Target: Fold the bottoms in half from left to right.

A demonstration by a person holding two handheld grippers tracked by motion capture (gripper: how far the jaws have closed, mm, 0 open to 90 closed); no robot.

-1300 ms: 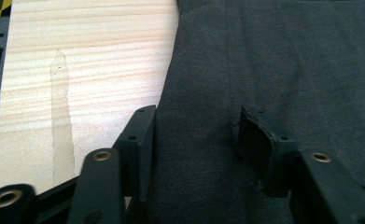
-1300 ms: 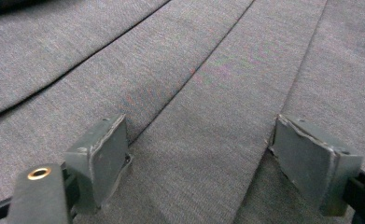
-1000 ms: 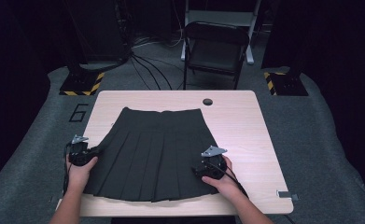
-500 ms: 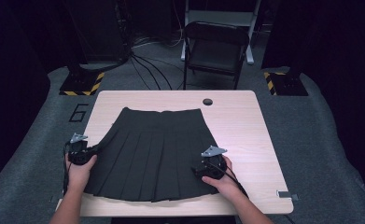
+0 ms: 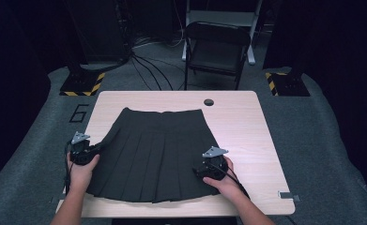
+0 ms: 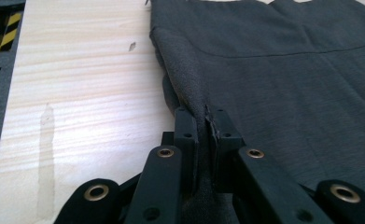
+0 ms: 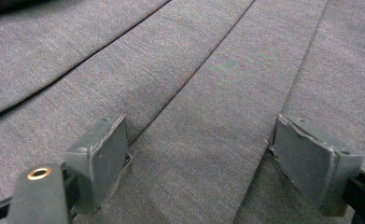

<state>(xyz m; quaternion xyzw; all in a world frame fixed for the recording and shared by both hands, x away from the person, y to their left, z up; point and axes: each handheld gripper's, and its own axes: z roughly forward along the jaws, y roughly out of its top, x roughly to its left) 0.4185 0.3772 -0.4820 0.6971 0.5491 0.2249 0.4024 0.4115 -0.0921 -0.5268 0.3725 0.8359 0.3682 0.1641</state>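
One dark grey pleated skirt (image 5: 157, 152) lies flat on one light wooden table (image 5: 247, 136), waistband toward 12 o'clock and flared hem toward 6 o'clock, covering the table's middle and left part. The cloth is a fine matte weave; a curved seam marks off the smooth upper panel near the waistband, and straight pleats fan out from it toward the hem. At the skirt's 9 o'clock edge the left gripper (image 5: 95, 149), held in the person's left hand (image 5: 81, 171), has just been closing its jaws; in the left gripper view they stand nearly together, clamped on a raised fold of the skirt's side edge (image 6: 189, 79), which rises in a ridge between the pads (image 6: 186, 126) while the bare tabletop (image 6: 77, 93) shows at 9 o'clock of it. At roughly 4 o'clock on the skirt the right gripper (image 5: 199, 171), held in the right hand (image 5: 223, 180), rests over the pleats near the hem; in the right gripper view its jaws stand wide apart, the two pads (image 7: 106, 154) touching or just above the cloth (image 7: 208, 93), with about one pleat's width between them and nothing pinched. Count: one skirt, one table, two grippers, two hands; beyond the table at 12 o'clock, one dark folding chair (image 5: 217, 44), and one small round hole (image 5: 209, 101) in the tabletop near its far edge.
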